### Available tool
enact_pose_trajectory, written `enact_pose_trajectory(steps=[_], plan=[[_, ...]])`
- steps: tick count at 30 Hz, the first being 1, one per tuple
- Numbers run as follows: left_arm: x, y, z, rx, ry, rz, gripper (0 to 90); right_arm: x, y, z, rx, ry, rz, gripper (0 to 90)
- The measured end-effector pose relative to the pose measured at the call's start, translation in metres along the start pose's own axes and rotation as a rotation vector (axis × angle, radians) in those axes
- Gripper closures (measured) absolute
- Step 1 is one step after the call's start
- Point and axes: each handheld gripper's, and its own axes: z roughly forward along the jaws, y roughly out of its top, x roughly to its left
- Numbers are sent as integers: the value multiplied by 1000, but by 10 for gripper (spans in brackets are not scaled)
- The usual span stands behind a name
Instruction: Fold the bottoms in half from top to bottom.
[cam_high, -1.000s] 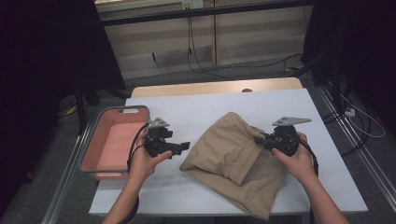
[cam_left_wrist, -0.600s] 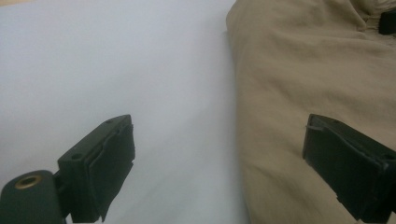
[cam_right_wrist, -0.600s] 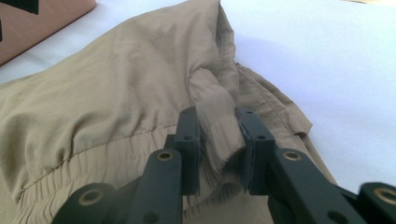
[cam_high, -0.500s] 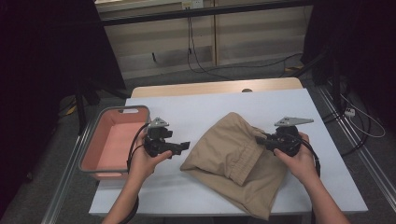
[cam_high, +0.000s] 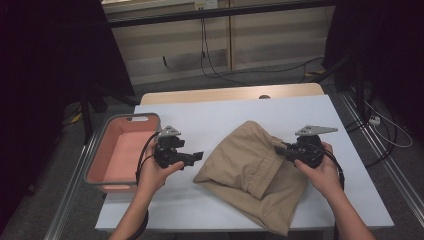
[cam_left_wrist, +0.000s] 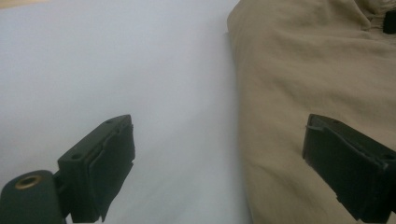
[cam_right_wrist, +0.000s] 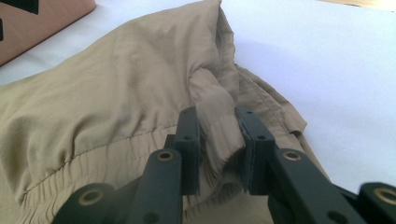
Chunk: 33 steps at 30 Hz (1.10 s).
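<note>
Right gripper (cam_right_wrist: 217, 140) jaws pinch khaki garment (cam_high: 252, 170) waistband fold; left gripper (cam_left_wrist: 219, 154) jaws wide, empty.

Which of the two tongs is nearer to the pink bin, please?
Left. The left tongs hover just beside the pink bin, jaws open; the right tongs are far across the table, pinching the khaki shorts.

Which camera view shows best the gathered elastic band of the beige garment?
The right gripper view: the elastic band lies close, its gathers sharp, and the right gripper pinches a fold of it. The high view shows the band small, as a faint seam. The left gripper view shows plain beige cloth.
</note>
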Motion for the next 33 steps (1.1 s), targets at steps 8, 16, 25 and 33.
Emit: enact_pose_trajectory(steps=[8, 16, 25, 33], plan=[[0, 0, 0, 1, 1, 1, 93, -1, -1, -2, 0, 1, 0, 725], [0, 1, -2, -6, 3, -3, 93, -1, -1, -5, -1, -1, 4, 725], [0, 1, -2, -6, 3, -1, 94, -3, -1, -8, -3, -5, 7, 726], [1, 1, -2, -6, 7, 2, 93, -3, -1, -10, -4, -6, 6, 726]])
